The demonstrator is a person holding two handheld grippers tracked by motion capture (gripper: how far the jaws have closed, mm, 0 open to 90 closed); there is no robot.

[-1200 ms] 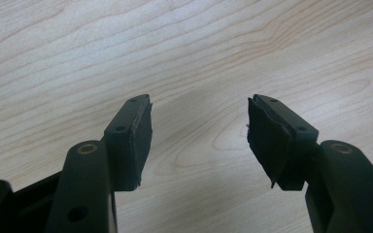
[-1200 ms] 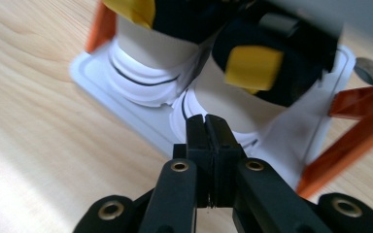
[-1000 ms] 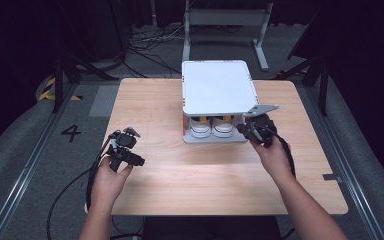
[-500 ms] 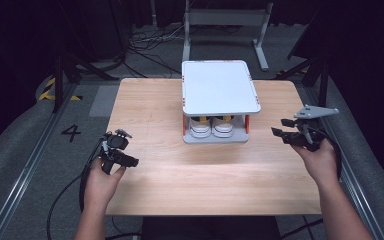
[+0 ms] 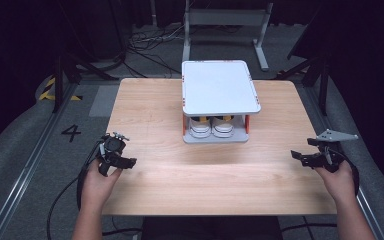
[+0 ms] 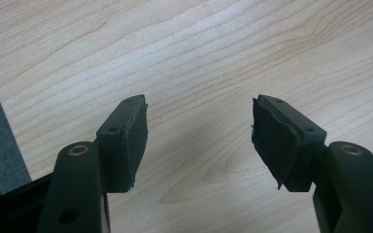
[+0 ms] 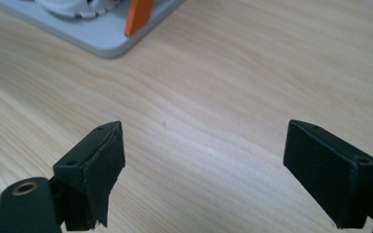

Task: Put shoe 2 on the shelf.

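A grey two-level rack [image 5: 220, 87] with orange posts stands at the back middle of the wooden table [image 5: 160, 115]. A pair of white shoes [image 5: 211, 126] sits on its lower shelf. My left gripper [image 5: 122, 162] rests near the table's front left edge, open, with bare wood between its jaws [image 6: 199, 136]. My right gripper [image 5: 302, 156] hovers near the right edge, open and holding nothing [image 7: 204, 160]. In the right gripper view a corner of the rack's base [image 7: 102, 39] and an orange post [image 7: 138, 14] lie ahead to the left.
Dark floor with cables [image 5: 145, 40] and a metal stand [image 5: 225, 20] lies behind the table. A grey mat with the number 4 [image 5: 71, 132] lies left of the table. A cable [image 5: 62, 200] trails from the left gripper off the table's front left.
My right gripper has drawn back from the rack's right front corner to the table's right edge. The left gripper slid left and toward the front edge.
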